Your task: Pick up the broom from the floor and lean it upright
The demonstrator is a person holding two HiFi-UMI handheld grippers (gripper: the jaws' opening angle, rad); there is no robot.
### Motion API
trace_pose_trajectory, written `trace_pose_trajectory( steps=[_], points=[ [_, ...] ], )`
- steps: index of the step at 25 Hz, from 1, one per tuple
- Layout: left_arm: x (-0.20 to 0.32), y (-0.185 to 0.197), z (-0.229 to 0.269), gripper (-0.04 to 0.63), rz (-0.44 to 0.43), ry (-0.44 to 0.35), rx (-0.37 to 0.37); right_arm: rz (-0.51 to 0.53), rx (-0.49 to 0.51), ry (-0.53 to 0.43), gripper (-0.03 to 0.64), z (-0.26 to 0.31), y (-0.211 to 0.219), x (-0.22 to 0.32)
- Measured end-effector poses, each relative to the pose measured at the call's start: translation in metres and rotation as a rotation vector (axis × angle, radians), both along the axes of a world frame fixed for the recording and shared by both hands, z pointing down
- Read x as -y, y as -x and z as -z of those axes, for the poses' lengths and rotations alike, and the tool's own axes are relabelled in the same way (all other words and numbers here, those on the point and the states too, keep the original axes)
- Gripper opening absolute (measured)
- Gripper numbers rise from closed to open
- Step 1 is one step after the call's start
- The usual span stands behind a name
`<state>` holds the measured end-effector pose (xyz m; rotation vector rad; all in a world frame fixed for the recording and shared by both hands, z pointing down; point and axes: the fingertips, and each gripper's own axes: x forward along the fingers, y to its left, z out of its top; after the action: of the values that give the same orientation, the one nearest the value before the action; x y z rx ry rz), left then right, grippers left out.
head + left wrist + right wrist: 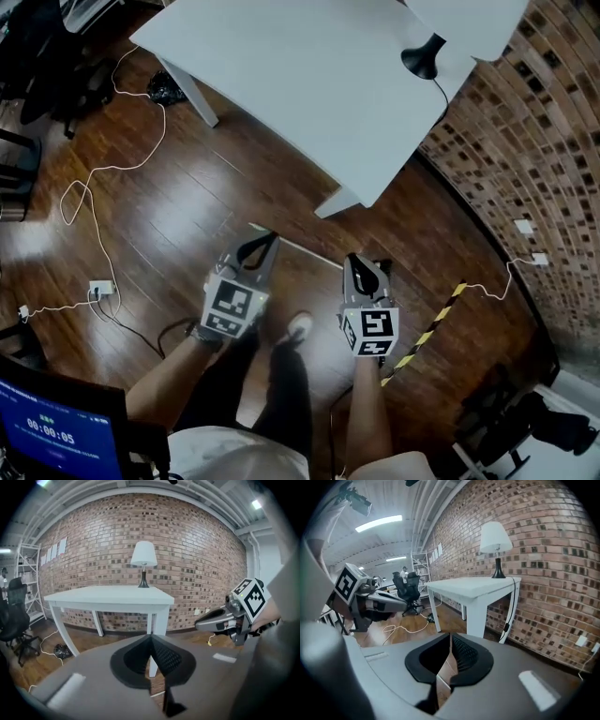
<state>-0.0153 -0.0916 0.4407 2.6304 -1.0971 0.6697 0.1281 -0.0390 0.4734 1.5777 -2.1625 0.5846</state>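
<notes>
Above a dark wood floor (pixel 187 206), a person holds L gripper (pixel 270 238) and R gripper (pixel 355 260) side by side, both angled down & fwd. L jaws closed, gripping nothing; R jaws also tips together, empty. Broom (pixel 305 251) lies flat on floor just below both sets of jaw tips, thin white handle running from L jaws across to R jaws. White table (pixel 309 75) w/ lamp (pixel 424 56) stands beyond jaws.

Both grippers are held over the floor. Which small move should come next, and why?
Probably open the right gripper and lower it onto the thin white broom handle lying on the floor. Its jaws stand together with nothing between them, and the handle lies just ahead of its tips, not yet touched.
</notes>
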Motion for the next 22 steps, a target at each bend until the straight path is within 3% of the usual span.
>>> trace_pose_trajectory(
  steps=[7, 13, 22],
  points=[
    [0.008, 0.021, -0.114, 0.0, 0.059, 0.069, 0.007, 0.017, 0.01, 0.09, 0.035, -0.129, 0.029, 0.012],
    [0.0, 0.04, -0.212, 0.0, 0.14, 0.138, 0.002, 0.135, -0.027, 0.204, 0.048, -0.252, 0.049, 0.011],
    [-0.01, 0.035, -0.341, 0.0, 0.126, 0.165, -0.017, 0.264, -0.137, 0.353, 0.069, -0.438, 0.057, 0.0]
  ],
)
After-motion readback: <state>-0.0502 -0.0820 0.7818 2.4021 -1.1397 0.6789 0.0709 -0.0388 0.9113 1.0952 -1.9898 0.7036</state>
